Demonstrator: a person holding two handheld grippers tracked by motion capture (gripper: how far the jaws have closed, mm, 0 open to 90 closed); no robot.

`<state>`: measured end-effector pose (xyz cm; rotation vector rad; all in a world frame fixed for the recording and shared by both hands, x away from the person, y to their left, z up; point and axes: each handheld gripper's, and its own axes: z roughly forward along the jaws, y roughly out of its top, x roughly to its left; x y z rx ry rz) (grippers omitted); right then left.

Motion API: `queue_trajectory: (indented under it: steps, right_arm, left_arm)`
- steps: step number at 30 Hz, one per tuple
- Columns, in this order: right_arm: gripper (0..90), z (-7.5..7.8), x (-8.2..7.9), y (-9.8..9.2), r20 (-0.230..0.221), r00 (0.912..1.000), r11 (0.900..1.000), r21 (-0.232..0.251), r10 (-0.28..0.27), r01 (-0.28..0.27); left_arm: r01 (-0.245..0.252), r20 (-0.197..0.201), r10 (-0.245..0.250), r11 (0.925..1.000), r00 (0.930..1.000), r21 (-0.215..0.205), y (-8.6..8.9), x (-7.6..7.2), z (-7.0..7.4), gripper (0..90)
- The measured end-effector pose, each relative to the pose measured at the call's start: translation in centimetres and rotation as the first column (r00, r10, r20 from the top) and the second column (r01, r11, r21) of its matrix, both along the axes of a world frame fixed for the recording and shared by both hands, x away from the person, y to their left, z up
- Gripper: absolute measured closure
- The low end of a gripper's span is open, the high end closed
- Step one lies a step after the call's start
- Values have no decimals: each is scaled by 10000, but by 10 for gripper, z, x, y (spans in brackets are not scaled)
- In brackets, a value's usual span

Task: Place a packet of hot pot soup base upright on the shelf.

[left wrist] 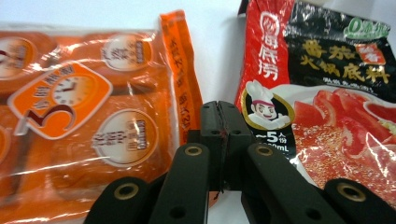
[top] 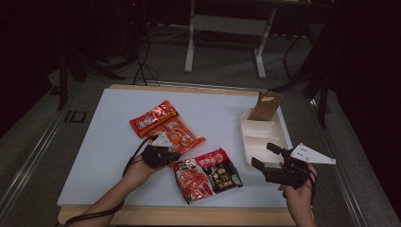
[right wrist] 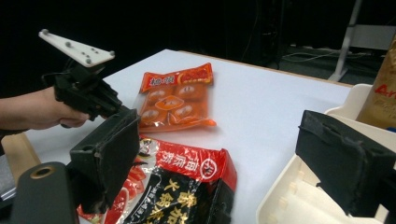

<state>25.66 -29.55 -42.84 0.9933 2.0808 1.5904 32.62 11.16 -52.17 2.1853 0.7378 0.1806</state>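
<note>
An orange snack packet (top: 163, 125) (left wrist: 93, 116) (right wrist: 177, 100) lies flat on the white table top. My left gripper (top: 172, 155) (left wrist: 219, 135) sits at its near edge, jaws pressed together with the packet's thin sealed edge running in between the pads. A red and black soup-base packet (top: 208, 175) (left wrist: 327, 107) (right wrist: 187, 186) lies just right of it. My right gripper (top: 265, 156) (right wrist: 219, 135) hovers open over the near end of a white divided tray (top: 255, 130) (right wrist: 289, 196), nothing between its jaws.
A brown bag (top: 265, 106) (right wrist: 383, 93) stands in the tray's far compartment. The table's wooden front edge (top: 198, 216) runs below both hands. A desk frame (top: 227, 28) stands on the dark floor beyond the table.
</note>
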Motion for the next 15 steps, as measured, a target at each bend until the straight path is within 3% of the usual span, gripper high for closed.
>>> queue_trajectory:
  steps: [7,12,15]
  right_arm:
    - [135,-1,0,3,10,10000,9997,-223,63,-63]
    - [136,-1,-1,4,-4,9999,9995,-300,110,-110]
    - [136,-2,-1,4,-15,10000,9995,-305,83,-83]
  left_arm:
    - [161,-4,-161,9986,9999,499,-7,4,0,897]
    - [373,-48,-370,9940,9993,1023,-16,8,2,898]
    - [445,196,-479,9884,9987,1449,-24,8,3,898]
